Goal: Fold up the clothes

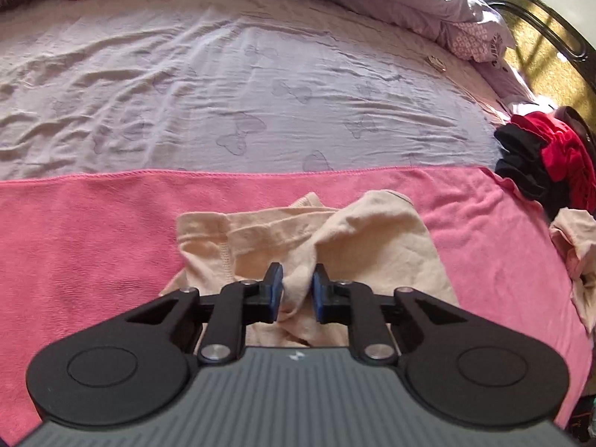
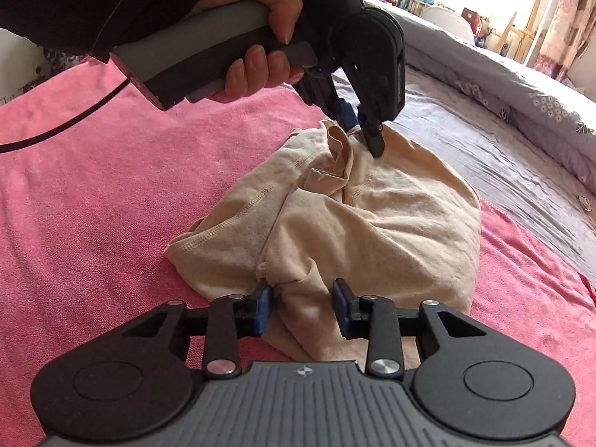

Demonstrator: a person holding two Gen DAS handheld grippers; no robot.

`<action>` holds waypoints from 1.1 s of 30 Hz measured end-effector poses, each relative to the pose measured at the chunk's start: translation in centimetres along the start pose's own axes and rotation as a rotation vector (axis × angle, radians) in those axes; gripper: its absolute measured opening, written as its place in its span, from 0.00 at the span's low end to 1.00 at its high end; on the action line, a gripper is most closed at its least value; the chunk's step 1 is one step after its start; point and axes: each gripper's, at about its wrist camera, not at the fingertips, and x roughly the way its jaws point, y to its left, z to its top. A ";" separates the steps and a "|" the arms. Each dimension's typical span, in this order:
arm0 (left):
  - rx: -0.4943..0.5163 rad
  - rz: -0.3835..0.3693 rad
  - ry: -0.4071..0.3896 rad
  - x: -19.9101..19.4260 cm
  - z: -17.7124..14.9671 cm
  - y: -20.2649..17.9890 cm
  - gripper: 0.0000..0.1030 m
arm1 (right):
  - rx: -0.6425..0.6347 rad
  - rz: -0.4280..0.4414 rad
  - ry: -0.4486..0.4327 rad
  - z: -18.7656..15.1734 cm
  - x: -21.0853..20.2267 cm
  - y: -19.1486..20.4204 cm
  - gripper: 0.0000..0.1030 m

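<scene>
- Left wrist view: left gripper (image 1: pixel 298 294) at lower centre, blue pads (image 1: pixel 276 298) pinching a bunched ridge of the beige garment (image 1: pixel 391 231); narrow gap between the pads, filled with cloth. Clenched on the fabric.
- Beige garment lies crumpled on the pink towel (image 1: pixel 93 242), centre of frame. Lilac bedsheet (image 1: pixel 242 85) fills the upper half; red and black clothes (image 1: pixel 547 160) heaped at the right edge; another beige piece (image 1: pixel 573 246) just below them.
- Right wrist view: right gripper (image 2: pixel 303 305) at lower centre, jaws parted wider, a fold of the garment (image 2: pixel 372 219) between the pads (image 2: pixel 263 307). Left pad touches cloth; right pad looks clear of it. Cannot tell whether it grips.
- Upper centre of the same view: a hand (image 2: pixel 257 33) holds the left gripper (image 2: pixel 361 130), tips down into the garment's far edge.
</scene>
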 end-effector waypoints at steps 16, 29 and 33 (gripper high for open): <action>-0.046 0.008 0.023 3.0 0.5 -0.4 0.51 | -0.014 -0.003 -0.027 0.2 0.5 0.1 0.42; -0.023 -0.058 -0.029 0.9 0.8 -0.6 0.03 | 0.101 0.039 -0.061 1.6 -1.2 -2.3 0.09; 0.000 -0.074 -0.045 -0.4 1.7 -1.0 0.03 | 0.128 0.081 -0.073 2.1 -2.8 -2.5 0.09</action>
